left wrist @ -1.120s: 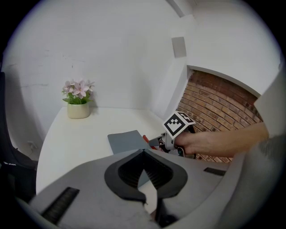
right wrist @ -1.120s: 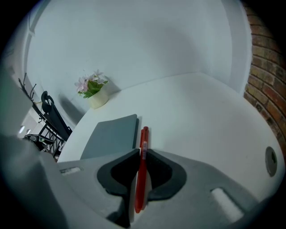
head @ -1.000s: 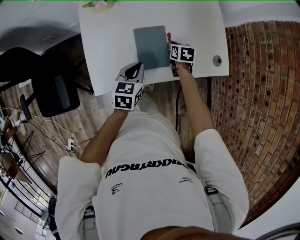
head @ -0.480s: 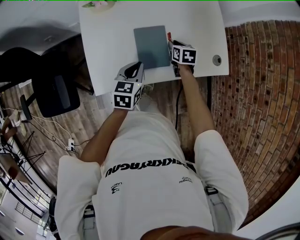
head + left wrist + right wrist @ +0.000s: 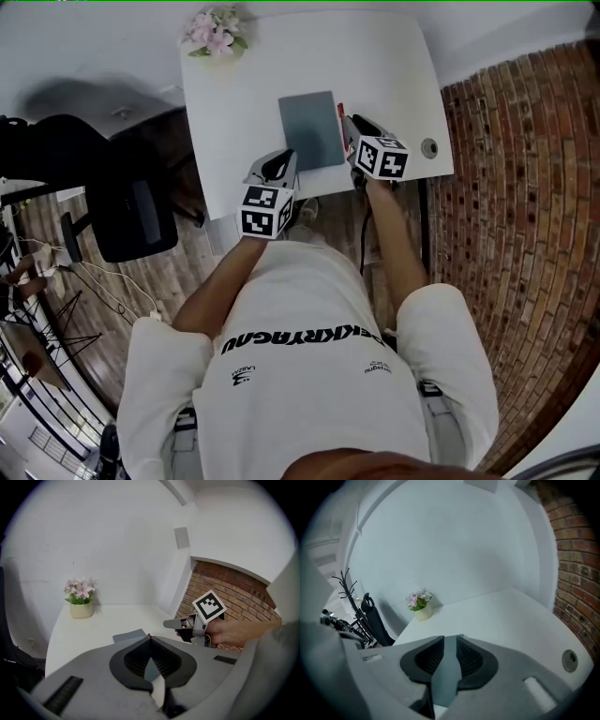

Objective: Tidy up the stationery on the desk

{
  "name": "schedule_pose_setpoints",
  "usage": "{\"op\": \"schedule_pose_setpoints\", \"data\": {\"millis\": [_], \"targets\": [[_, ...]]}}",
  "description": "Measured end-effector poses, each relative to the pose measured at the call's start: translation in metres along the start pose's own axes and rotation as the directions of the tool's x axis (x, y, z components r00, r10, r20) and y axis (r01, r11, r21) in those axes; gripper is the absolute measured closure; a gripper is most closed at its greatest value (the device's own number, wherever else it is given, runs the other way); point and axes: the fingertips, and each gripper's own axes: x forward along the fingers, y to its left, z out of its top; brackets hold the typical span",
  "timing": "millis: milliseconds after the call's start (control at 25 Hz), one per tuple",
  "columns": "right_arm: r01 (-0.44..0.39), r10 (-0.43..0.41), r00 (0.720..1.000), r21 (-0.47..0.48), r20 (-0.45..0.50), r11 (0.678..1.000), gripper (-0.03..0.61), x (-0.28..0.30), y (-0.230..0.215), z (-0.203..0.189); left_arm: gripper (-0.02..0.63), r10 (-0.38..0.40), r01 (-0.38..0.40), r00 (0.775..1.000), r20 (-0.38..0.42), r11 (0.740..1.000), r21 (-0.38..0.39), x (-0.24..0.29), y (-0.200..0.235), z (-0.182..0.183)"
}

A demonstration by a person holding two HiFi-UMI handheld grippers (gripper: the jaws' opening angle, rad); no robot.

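Note:
A grey notebook (image 5: 312, 129) lies flat on the white desk (image 5: 244, 94), and its corner shows in the left gripper view (image 5: 129, 635). A small red pen-like thing (image 5: 339, 111) lies along its right edge, seen only as a red tip (image 5: 148, 635). My left gripper (image 5: 284, 156) hovers at the desk's near edge by the notebook's near left corner, jaws shut and empty (image 5: 150, 638). My right gripper (image 5: 349, 120) hangs just right of the notebook, near the red thing. Its jaws stand a narrow slit apart (image 5: 450, 638), holding nothing, with grey notebook (image 5: 446, 667) showing through.
A pot of pink flowers (image 5: 216, 28) stands at the desk's far left corner. A round cable grommet (image 5: 429, 147) sits near the right edge. A black office chair (image 5: 127, 211) is left of the desk, and a brick wall (image 5: 525, 187) runs along the right.
The head camera has shifted, bringing the flower pot into view. My right gripper has drawn back a little toward the near edge, away from the red thing. The left gripper has barely moved.

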Motion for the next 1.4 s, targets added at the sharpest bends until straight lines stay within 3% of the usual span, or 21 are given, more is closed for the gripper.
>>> {"op": "schedule_pose_setpoints", "data": {"millis": [280, 480, 960, 1120, 1400], "targets": [[-0.032, 0.030, 0.988, 0.011, 0.150, 0.999, 0.497, -0.053, 0.042, 0.034, 0.615, 0.003, -0.005, 0.996, 0.086, 1.000, 0.028, -0.019, -0.010, 0.037], [-0.074, 0.071, 0.976, 0.009, 0.204, 0.997, 0.499, -0.080, 0.070, 0.046, 0.615, 0.007, -0.012, 0.990, 0.138, 0.999, 0.036, -0.033, -0.014, 0.058], [-0.034, 0.083, 0.941, -0.150, 0.328, 0.988, 0.534, -0.128, 0.111, 0.062, 0.615, -0.013, -0.014, 0.972, 0.233, 0.993, 0.114, -0.055, -0.030, 0.085], [-0.030, 0.088, 0.927, -0.162, 0.364, 0.986, 0.580, -0.137, 0.121, 0.061, 0.615, -0.014, -0.022, 0.967, 0.255, 0.990, 0.137, -0.061, -0.032, 0.087], [0.007, 0.083, 0.902, -0.207, 0.423, 0.978, 0.580, -0.144, 0.126, 0.060, 0.615, -0.034, -0.017, 0.954, 0.297, 0.986, 0.165, -0.065, -0.028, 0.091]]}}
